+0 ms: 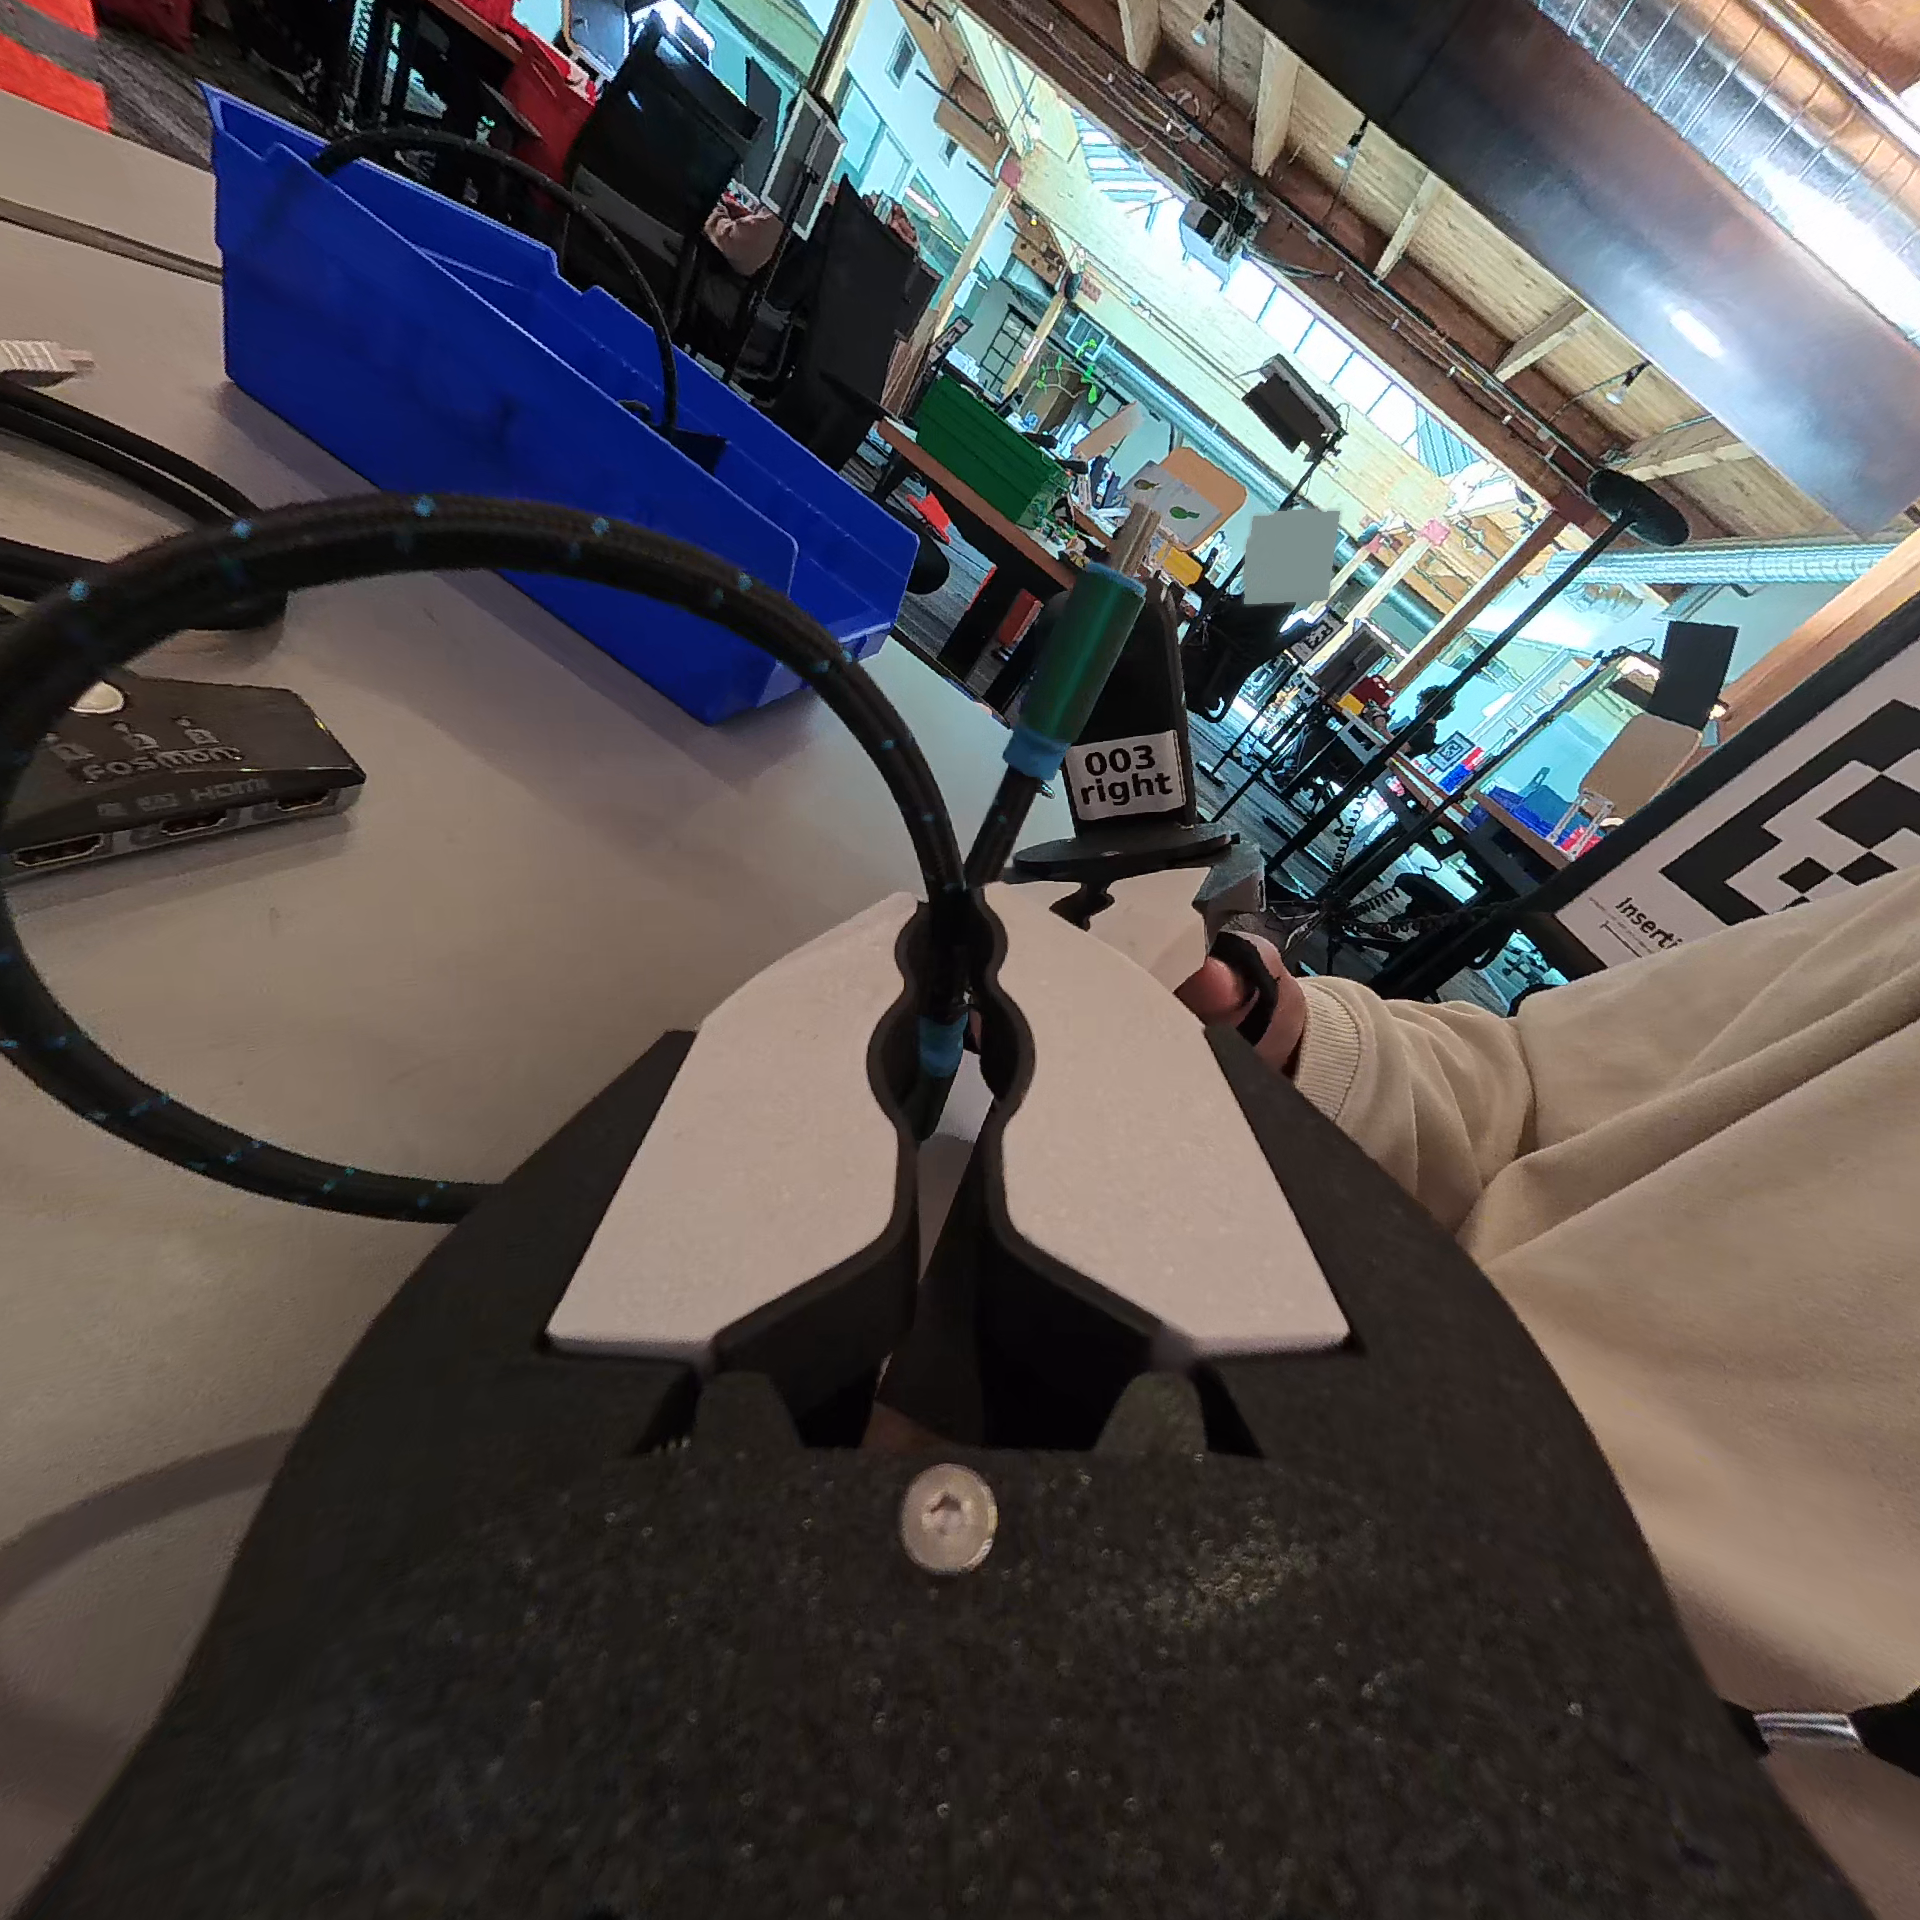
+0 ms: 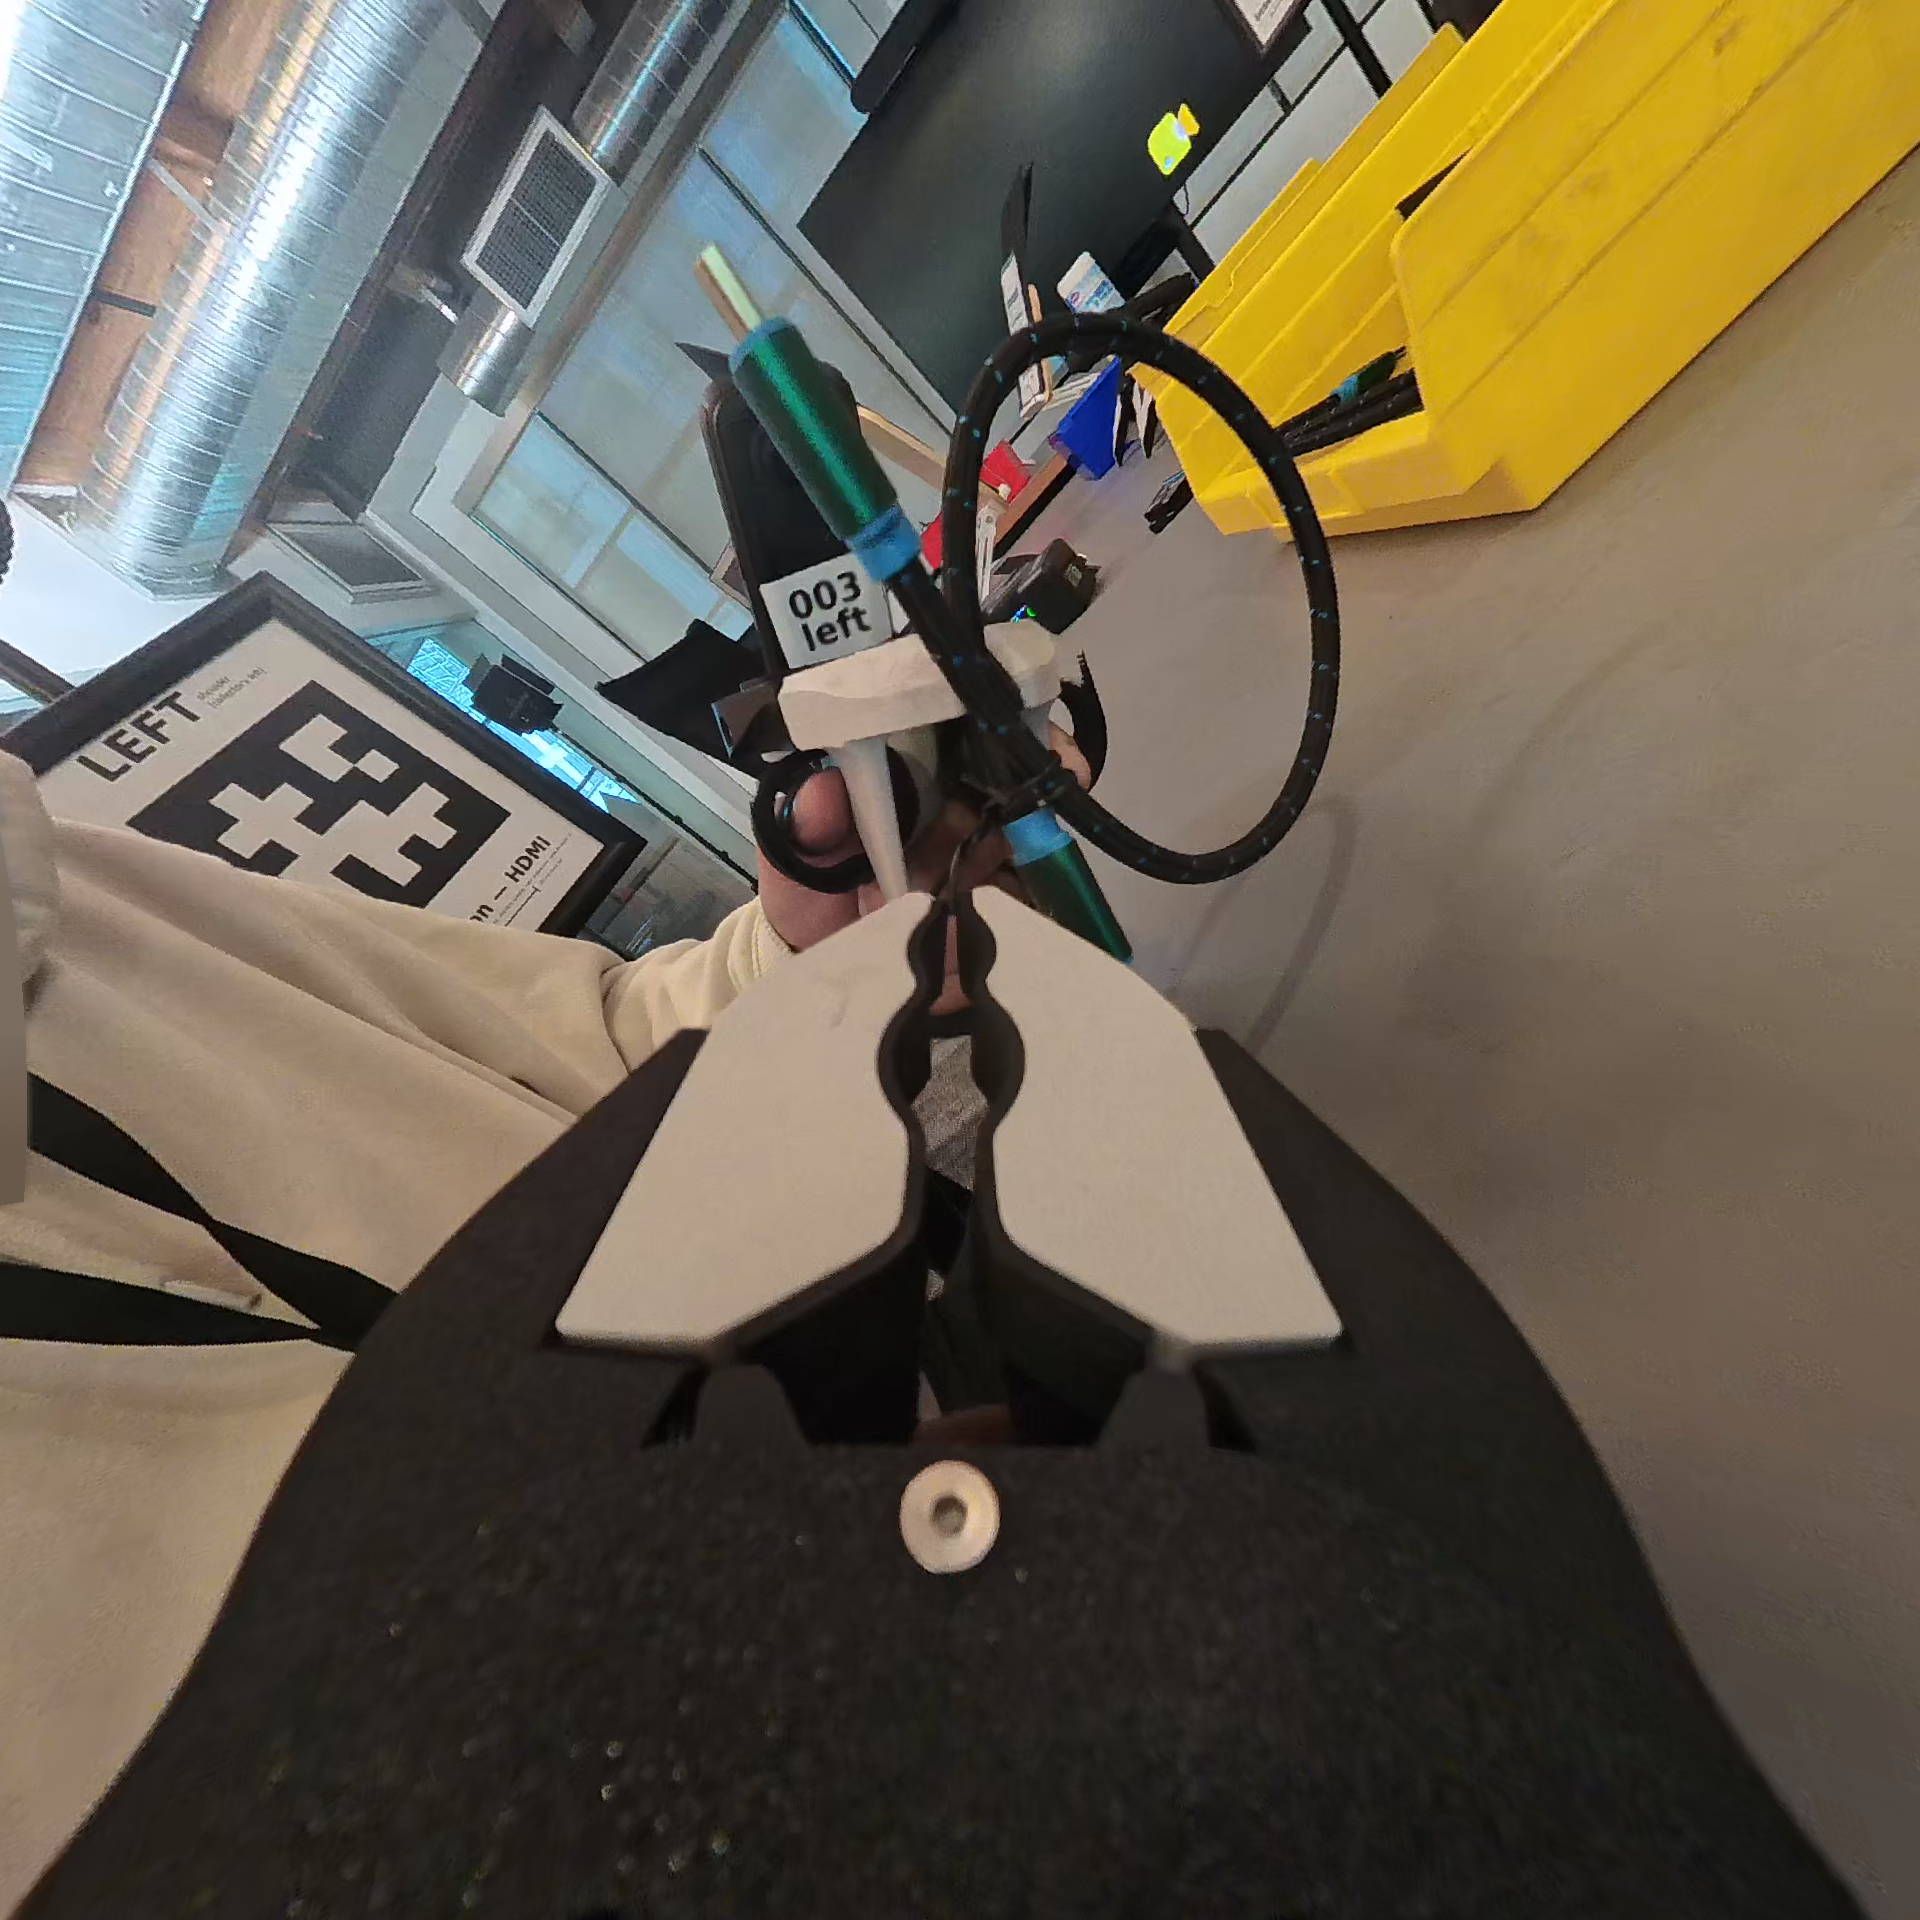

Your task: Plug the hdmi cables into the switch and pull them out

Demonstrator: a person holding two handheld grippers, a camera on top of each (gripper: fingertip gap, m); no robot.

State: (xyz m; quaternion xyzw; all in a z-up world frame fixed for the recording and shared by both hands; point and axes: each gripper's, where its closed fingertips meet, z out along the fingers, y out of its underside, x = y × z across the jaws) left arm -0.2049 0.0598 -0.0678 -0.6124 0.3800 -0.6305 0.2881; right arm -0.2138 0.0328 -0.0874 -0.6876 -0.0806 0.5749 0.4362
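- Basically, the left gripper (image 1: 951,935) is clamped nearly shut on the braided hdmi cable (image 1: 312,540), which is pinched right at the fingertips, just below one green connector (image 1: 1081,665).
- That connector sticks up and away from the fingers with its long axis roughly upright. In the right wrist view its gold plug tip (image 2: 727,281) is pointed at the ceiling, not at anything on the table.
- The right gripper (image 2: 951,925) is closed down too. A thin black tie (image 2: 987,842) looks to be pinched at its tips, though that is judged rather than seen cleanly.
- The second green connector (image 2: 1075,894) is found just beside those tips, angled downward.
- From the left fingers the cable is swung out in a big loop to the left.
- The switch (image 1: 177,779) is lying flat on the table (image 1: 520,935) off to the left of the left fingers, beyond the loop, with its row of ports faced toward the camera.
- It isn't seen in the right wrist view at all, so the left gripper is judged nearer to it.
- So the plug probably has to be tipped from upright to level and lined up with a port, and the tied loop could get in the way.
- A blue bin (image 1: 468,364) is parked behind the switch.
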